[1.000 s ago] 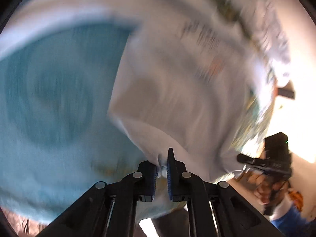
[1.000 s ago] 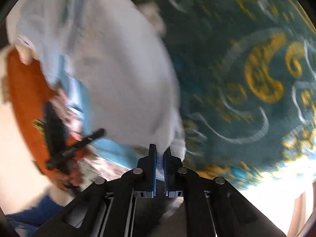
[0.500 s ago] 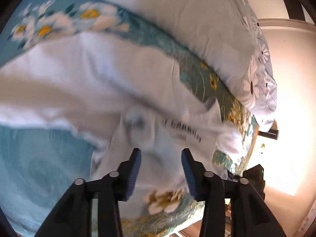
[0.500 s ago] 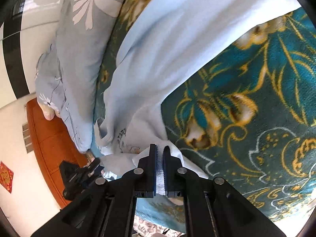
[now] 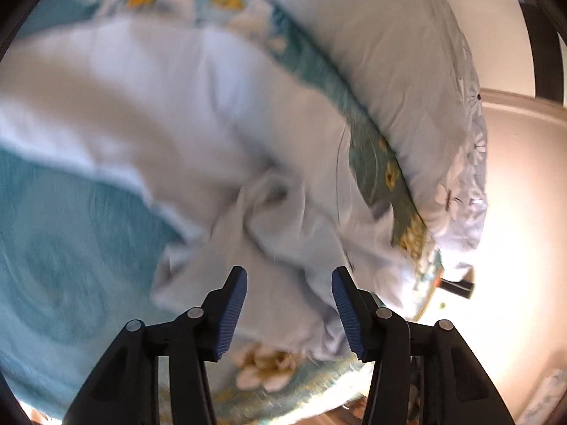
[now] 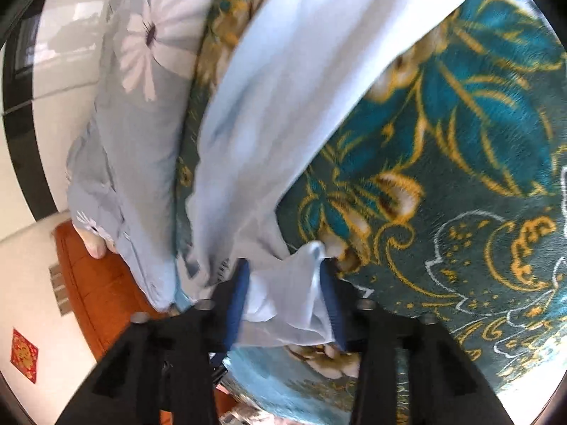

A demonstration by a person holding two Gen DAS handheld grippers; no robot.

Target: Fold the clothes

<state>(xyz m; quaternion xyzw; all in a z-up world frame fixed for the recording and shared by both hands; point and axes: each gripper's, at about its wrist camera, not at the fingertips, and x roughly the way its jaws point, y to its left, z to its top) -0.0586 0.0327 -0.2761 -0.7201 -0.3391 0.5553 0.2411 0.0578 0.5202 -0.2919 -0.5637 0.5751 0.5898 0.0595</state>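
A pale blue garment (image 5: 198, 113) lies spread and rumpled on a teal flowered blanket (image 5: 63, 248). My left gripper (image 5: 288, 297) is open just above its bunched edge, holding nothing. In the right wrist view the same garment (image 6: 283, 106) runs from the top right down to my right gripper (image 6: 285, 290). That gripper is open, and a corner of the cloth (image 6: 294, 283) lies loose between its blue pads (image 6: 235, 301).
A light blue pillow with white daisies (image 5: 407, 81) lies along the far side of the blanket; it also shows in the right wrist view (image 6: 141, 81). An orange-brown headboard (image 6: 92, 283) and a white wall (image 6: 28, 283) stand beyond it. The blanket's edge (image 5: 283, 389) is near me.
Both grippers held the garment shut one second ago. The left opened half a second ago; the right has now opened too. The garment has dropped onto the blanket.
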